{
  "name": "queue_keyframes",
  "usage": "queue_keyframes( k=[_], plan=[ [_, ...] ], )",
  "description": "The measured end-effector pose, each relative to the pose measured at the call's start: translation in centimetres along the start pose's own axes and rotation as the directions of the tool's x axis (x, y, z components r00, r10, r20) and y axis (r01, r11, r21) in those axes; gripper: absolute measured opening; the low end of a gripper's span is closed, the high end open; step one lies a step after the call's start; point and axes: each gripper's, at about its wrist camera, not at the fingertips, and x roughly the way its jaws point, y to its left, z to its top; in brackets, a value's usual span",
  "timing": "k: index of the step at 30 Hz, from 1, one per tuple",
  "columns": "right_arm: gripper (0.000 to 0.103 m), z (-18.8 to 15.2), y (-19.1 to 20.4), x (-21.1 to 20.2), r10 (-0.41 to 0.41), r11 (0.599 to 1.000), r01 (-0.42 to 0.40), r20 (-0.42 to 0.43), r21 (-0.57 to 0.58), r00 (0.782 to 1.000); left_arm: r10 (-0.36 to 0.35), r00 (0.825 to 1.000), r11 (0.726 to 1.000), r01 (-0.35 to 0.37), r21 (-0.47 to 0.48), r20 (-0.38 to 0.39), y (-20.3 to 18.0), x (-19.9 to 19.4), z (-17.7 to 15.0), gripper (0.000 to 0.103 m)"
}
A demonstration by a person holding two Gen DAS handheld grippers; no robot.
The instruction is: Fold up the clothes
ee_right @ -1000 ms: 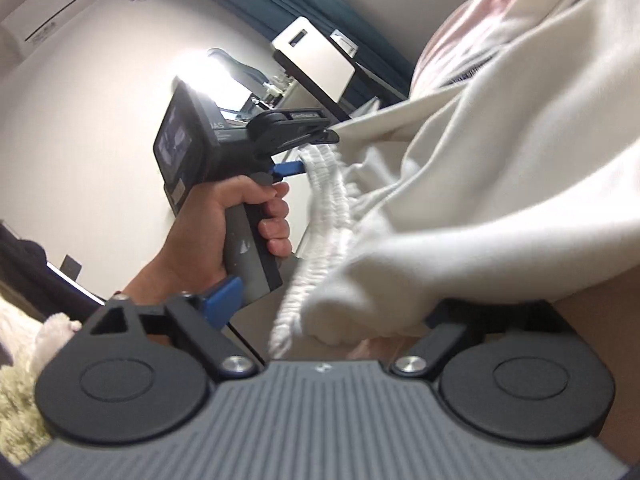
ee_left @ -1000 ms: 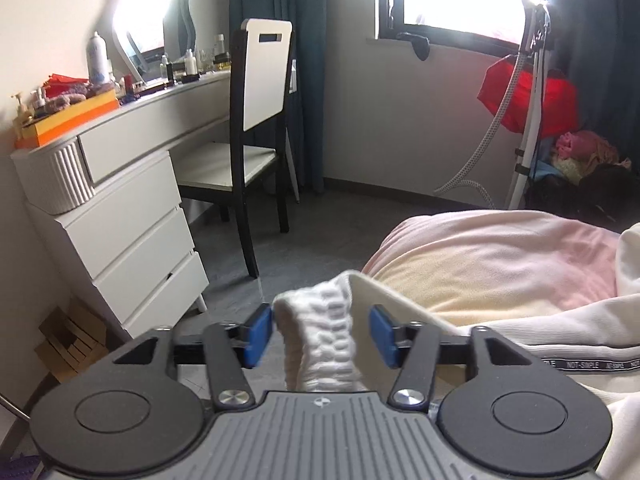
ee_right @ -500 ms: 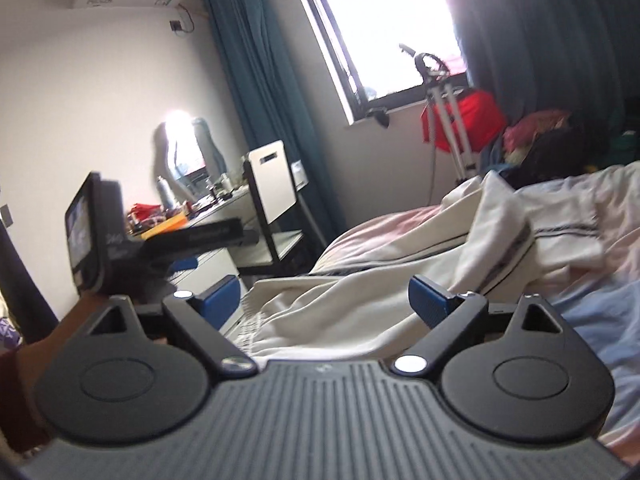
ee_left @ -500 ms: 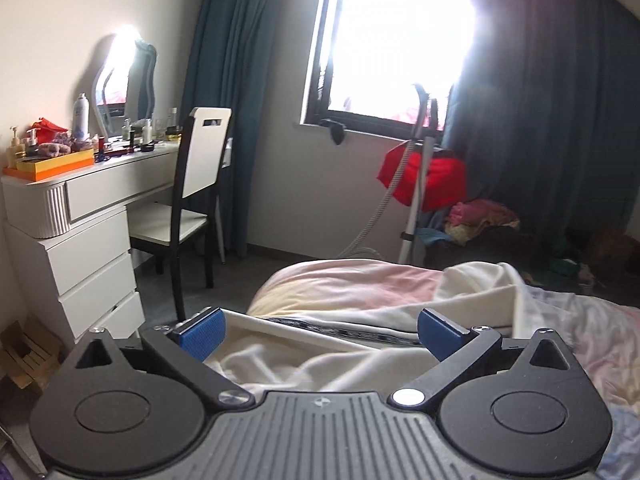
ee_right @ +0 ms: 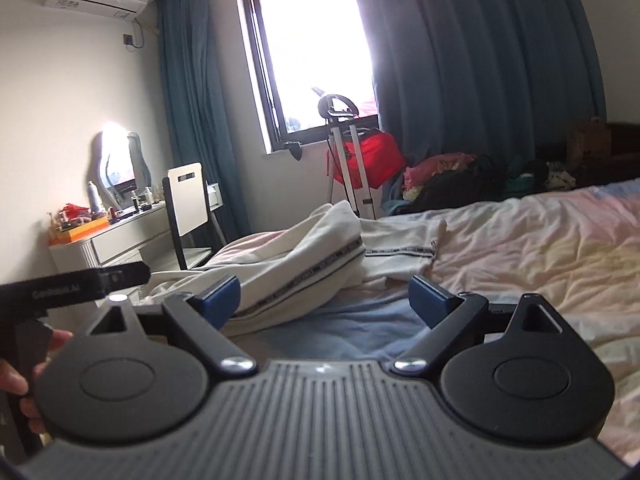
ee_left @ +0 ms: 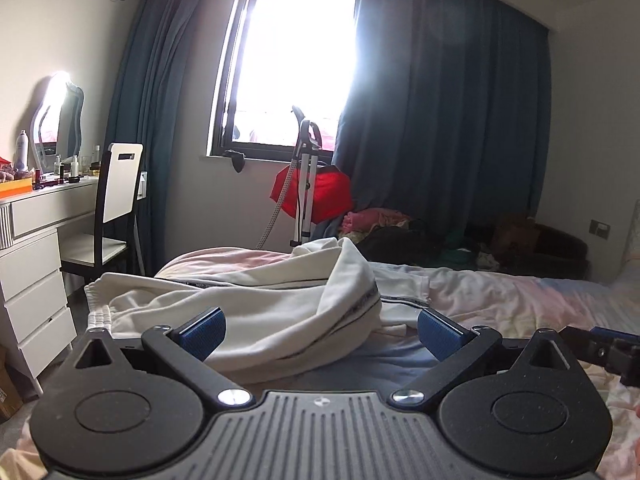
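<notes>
A cream garment (ee_left: pixel 256 312) with a dark printed stripe lies crumpled in a heap on the bed (ee_left: pixel 520 304), its ribbed white cuff hanging near the left edge. The same cream garment (ee_right: pixel 304 256) shows in the right wrist view, ahead and left of centre. My left gripper (ee_left: pixel 320 330) is open just short of the heap, nothing between its blue pads. My right gripper (ee_right: pixel 325 300) is open too, held above the blue sheet (ee_right: pixel 352 320) in front of the garment. The left tool (ee_right: pixel 72 284) and the hand holding it appear at the left of the right wrist view.
A white dresser (ee_left: pixel 32 272) with toiletries and a chair (ee_left: pixel 116 200) stand left of the bed. A garment steamer with a red cloth (ee_left: pixel 308 196) is under the window. Piled clothes (ee_left: pixel 400 228) lie beyond the bed by dark curtains.
Both grippers have let go of the cream garment and pulled back and up. The garment, held by its cuff a second ago, now lies in a heap on the bed.
</notes>
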Motion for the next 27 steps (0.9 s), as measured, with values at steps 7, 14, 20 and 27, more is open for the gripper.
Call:
queue_keyframes(
  k=[7, 14, 20, 27],
  plan=[
    [0.092, -1.4, -0.5, 0.0, -0.024, 1.000, 0.024, -0.020, 0.001, 1.000, 0.033, 0.994, 0.997, -0.040, -0.068, -0.103, 2.1, 2.6, -2.4, 0.103],
    [0.092, -2.5, -0.7, 1.1, -0.092, 0.996, 0.090, -0.061, -0.029, 0.994, -0.038, 0.961, 0.998, 0.021, -0.067, -0.274, 3.2, 10.2, -1.3, 0.103],
    [0.092, -2.2, -3.2, 2.8, -0.153, 0.987, 0.156, -0.075, 0.034, 0.985, -0.033, 0.960, 0.998, 0.019, -0.053, -0.278, 2.0, 20.3, 2.2, 0.101],
    [0.092, -2.6, -8.3, 7.1, -0.239, 0.955, 0.258, -0.135, 0.147, 0.962, -0.011, 0.963, 0.996, -0.012, -0.084, -0.270, 0.5, 33.9, 5.2, 0.089]
  ],
)
